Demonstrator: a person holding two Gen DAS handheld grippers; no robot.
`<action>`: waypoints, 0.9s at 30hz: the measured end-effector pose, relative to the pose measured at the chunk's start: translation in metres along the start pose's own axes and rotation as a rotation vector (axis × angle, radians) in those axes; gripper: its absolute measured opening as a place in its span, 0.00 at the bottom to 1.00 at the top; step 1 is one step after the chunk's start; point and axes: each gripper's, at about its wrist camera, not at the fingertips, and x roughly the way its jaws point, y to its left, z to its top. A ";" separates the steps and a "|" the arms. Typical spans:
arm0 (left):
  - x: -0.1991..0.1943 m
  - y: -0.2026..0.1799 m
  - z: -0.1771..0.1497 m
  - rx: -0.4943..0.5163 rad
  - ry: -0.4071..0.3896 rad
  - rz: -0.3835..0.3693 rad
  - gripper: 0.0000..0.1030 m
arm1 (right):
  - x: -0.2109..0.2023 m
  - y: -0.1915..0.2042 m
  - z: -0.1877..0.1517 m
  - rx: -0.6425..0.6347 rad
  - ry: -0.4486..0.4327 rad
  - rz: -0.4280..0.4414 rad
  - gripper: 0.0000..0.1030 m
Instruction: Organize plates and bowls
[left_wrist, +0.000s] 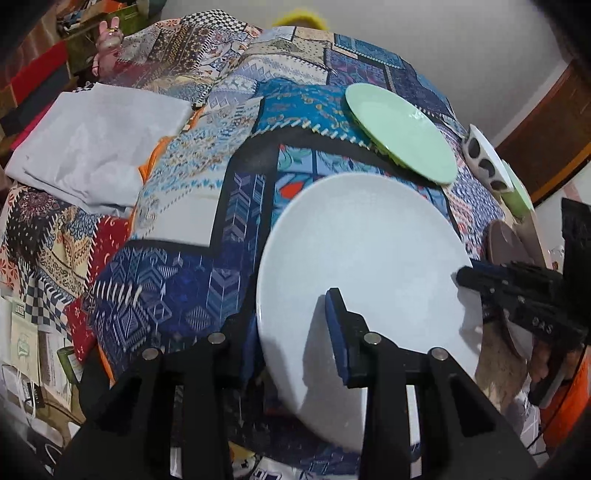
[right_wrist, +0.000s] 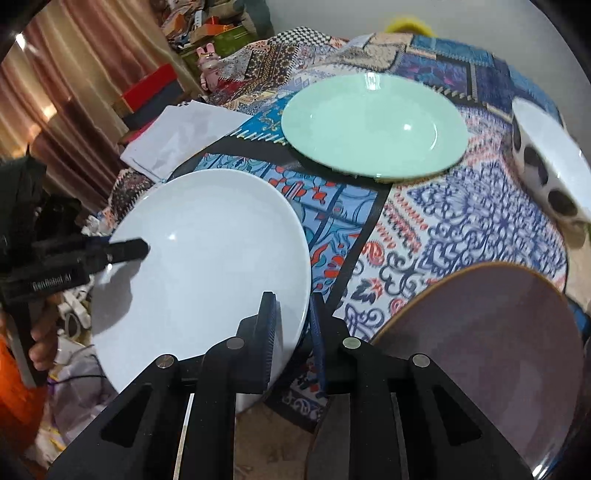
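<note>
Together, the left hand-held gripper (left_wrist: 295, 325) and the right hand-held gripper (right_wrist: 293, 325) each clamp opposite rims of the white plate (right_wrist: 207, 258) above the patchwork cloth (right_wrist: 461, 229).

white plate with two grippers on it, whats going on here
A person is holding the white plate with both handheld grippers at once. The left gripper clamps one edge and the right gripper pinches the opposite edge, over the patchwork cloth. Farther back, the green plate lies on the cloth, and a spotted bowl sits near its right edge. A brownish plate lies close by on the right.
</note>
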 end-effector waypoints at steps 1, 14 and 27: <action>-0.002 0.000 -0.003 0.001 0.002 -0.001 0.33 | 0.000 0.001 -0.002 -0.002 0.003 -0.001 0.16; -0.008 -0.008 -0.015 0.025 0.001 0.019 0.33 | 0.002 0.016 -0.008 -0.012 -0.012 -0.037 0.23; -0.017 -0.017 -0.013 0.048 -0.029 0.042 0.36 | -0.011 0.012 -0.010 0.041 -0.071 -0.036 0.22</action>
